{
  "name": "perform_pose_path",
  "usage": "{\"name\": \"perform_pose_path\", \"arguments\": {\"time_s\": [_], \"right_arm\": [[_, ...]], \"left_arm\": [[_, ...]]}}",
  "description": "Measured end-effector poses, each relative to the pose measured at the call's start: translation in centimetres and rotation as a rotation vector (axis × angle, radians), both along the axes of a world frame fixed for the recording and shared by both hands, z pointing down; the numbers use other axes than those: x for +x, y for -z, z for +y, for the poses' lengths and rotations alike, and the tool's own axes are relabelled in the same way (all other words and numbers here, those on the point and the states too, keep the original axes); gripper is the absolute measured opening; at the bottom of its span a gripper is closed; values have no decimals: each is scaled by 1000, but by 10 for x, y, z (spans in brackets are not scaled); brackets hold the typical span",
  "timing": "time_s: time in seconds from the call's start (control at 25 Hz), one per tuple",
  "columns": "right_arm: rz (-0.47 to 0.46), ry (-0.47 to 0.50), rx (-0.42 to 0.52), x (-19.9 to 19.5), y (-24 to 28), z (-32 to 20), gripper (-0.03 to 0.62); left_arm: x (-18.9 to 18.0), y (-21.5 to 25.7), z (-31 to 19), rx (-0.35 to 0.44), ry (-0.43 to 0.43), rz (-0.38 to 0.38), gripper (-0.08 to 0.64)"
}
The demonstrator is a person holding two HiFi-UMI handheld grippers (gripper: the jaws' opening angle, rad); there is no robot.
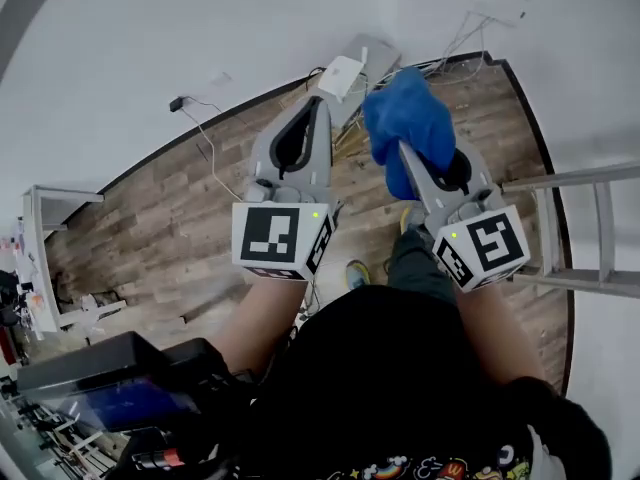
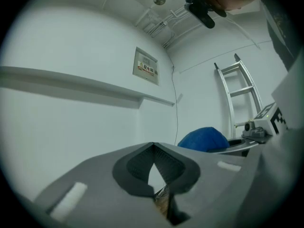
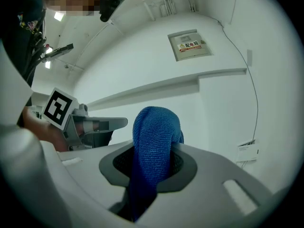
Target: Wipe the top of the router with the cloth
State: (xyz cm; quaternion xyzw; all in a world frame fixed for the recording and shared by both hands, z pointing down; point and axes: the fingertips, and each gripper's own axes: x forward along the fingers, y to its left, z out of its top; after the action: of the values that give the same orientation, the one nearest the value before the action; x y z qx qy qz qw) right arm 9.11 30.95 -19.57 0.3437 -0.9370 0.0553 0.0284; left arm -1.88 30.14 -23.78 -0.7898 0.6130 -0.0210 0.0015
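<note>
Head view: left claw (image 1: pixel 318 108) and right claw (image 1: pixel 410 163) are raised side by side above a wood-plank floor (image 1: pixel 180 208), and a bunched blue cloth (image 1: pixel 408 118) caps the right one. Left gripper view: the grey, ribbed jaws are pressed together with nothing between them. Right gripper view: the jaws pinch the nubby woven cloth, which stands past their tips in a rounded fold.

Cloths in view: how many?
1. The blue cloth is clamped in the right gripper, in front of the person. The left gripper is shut with nothing in it; no other cloth shows.
</note>
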Motion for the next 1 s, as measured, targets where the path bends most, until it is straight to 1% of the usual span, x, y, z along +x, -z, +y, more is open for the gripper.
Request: {"name": "perform_pose_path", "arguments": {"time_s": [0.08,0.16,0.28,0.36,0.52,0.68,0.84,1.0], "right_arm": [[-5,18,43,-7,21,21,109],[4,30,78,-14,31,31,107],[8,73,89,-37,28,37,107],[13,104,99,-49,30,51,107],[20,119,110,-62,45,82,107],[5,109,137,-67,50,79,107],[18,83,125,-68,44,79,107],[29,66,126,-78,49,75,107]], "left_arm": [[-8,16,30,37,19,-9,1],[-15,22,47,67,39,-1,2],[-33,19,61,90,87,20,2],[-44,23,76,111,116,17,2],[-61,43,114,138,156,19,2],[-67,36,115,127,159,23,1],[-70,27,112,107,141,32,2],[-82,34,103,115,125,45,2]]}}
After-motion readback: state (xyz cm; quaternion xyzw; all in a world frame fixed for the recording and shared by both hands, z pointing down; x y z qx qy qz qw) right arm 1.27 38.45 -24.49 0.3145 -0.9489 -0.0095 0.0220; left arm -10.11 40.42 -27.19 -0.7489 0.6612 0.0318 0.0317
